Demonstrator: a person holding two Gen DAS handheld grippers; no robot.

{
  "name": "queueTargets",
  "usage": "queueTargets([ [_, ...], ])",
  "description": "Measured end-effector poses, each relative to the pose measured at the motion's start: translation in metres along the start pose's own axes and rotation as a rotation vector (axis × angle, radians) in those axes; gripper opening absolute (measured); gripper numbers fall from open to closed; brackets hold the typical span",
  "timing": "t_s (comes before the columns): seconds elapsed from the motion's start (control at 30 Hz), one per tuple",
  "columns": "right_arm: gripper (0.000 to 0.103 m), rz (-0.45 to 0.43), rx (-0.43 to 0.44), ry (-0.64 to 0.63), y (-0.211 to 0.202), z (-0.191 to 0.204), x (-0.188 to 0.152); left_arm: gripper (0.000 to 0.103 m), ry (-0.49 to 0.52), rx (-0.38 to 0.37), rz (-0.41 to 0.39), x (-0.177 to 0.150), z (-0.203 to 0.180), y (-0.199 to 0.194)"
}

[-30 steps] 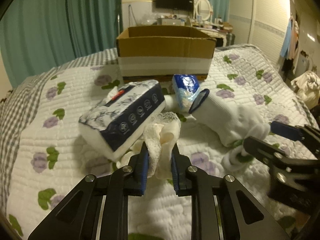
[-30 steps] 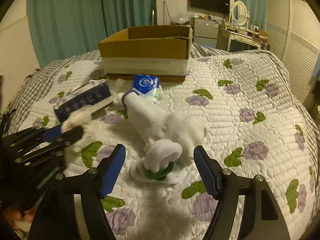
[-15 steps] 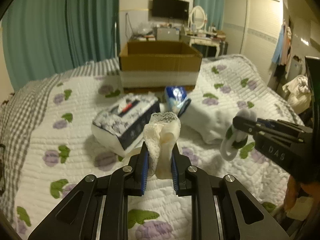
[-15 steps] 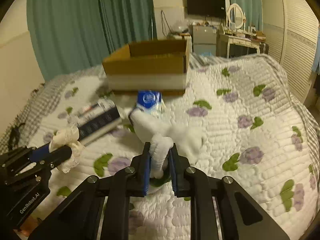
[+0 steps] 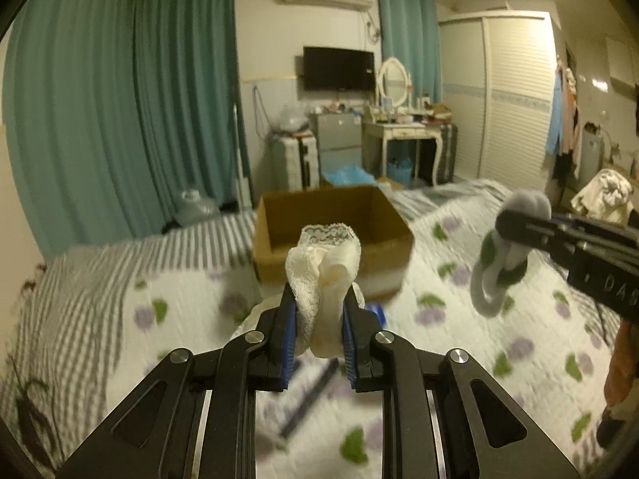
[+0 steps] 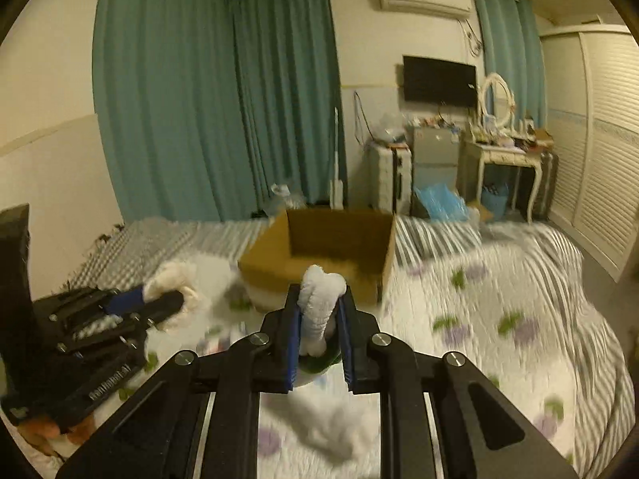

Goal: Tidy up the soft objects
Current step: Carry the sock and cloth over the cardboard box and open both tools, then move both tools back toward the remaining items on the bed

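The cardboard box [image 5: 333, 231] sits on the bed [image 5: 120, 279] — dresser [image 5: 403, 135] and television [image 5: 338, 68] behind it.

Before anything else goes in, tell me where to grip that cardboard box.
Grip the cardboard box by its near wall's top edge, coming from above. It stands open-topped with thin upright walls, so one finger can slip inside. Both grippers are full now.

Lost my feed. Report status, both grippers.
Left gripper shut on lace cloth. Right gripper shut on white sock. Both lifted, cardboard box ahead, path open.

The left gripper [image 6: 175, 303] body reads "GenRobot.AI"; the right gripper [image 5: 515, 225] body shows "DAS".
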State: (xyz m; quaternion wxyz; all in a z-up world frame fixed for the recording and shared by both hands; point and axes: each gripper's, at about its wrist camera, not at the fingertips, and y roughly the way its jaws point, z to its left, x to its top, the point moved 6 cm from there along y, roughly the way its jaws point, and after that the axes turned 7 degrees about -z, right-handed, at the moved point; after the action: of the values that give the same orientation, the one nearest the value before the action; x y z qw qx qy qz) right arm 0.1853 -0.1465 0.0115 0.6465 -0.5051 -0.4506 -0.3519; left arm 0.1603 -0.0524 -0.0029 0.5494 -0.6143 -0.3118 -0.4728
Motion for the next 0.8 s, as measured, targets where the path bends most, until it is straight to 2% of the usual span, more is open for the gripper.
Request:
queueTargets([
  [0.13,0.016,-0.008,0.021,-0.027,0.050,-0.006,0.033,0.019,0.024,0.010,-0.009,0.027,0.004,0.045],
  [0.23,0.016,0.012,0.038,-0.036,0.105,-0.009,0.046,0.020,0.021,0.015,-0.003,0.038,0.008,0.081],
  [0.37,0.017,0.053,0.039,-0.004,0.169,-0.021,0.041,0.023,0.001,-0.014,0.047,0.036,0.014,0.140],
  [0.47,0.020,0.085,0.014,-0.001,0.208,-0.033,0.025,0.023,0.018,-0.001,0.062,0.027,0.018,0.174],
  [0.5,0.023,0.085,0.014,0.009,0.218,-0.037,0.020,0.024,0.019,-0.010,0.082,0.022,0.019,0.185],
  [0.53,0.033,0.084,0.020,0.019,0.220,-0.041,0.015,0.026,0.019,-0.016,0.094,0.020,0.019,0.190],
  [0.57,0.049,0.080,0.018,0.027,0.225,-0.046,0.010,0.031,0.018,-0.022,0.111,0.015,0.021,0.200],
  [0.63,0.071,0.076,0.003,0.024,0.225,-0.054,0.003,0.065,0.016,-0.013,0.120,0.011,0.023,0.208],
  [0.7,0.073,0.080,-0.015,0.005,0.224,-0.056,0.001,0.075,0.016,-0.003,0.107,0.011,0.022,0.209],
  [0.8,0.079,0.064,-0.052,-0.008,0.209,-0.061,0.006,0.076,0.011,0.013,0.107,0.014,0.024,0.206],
])
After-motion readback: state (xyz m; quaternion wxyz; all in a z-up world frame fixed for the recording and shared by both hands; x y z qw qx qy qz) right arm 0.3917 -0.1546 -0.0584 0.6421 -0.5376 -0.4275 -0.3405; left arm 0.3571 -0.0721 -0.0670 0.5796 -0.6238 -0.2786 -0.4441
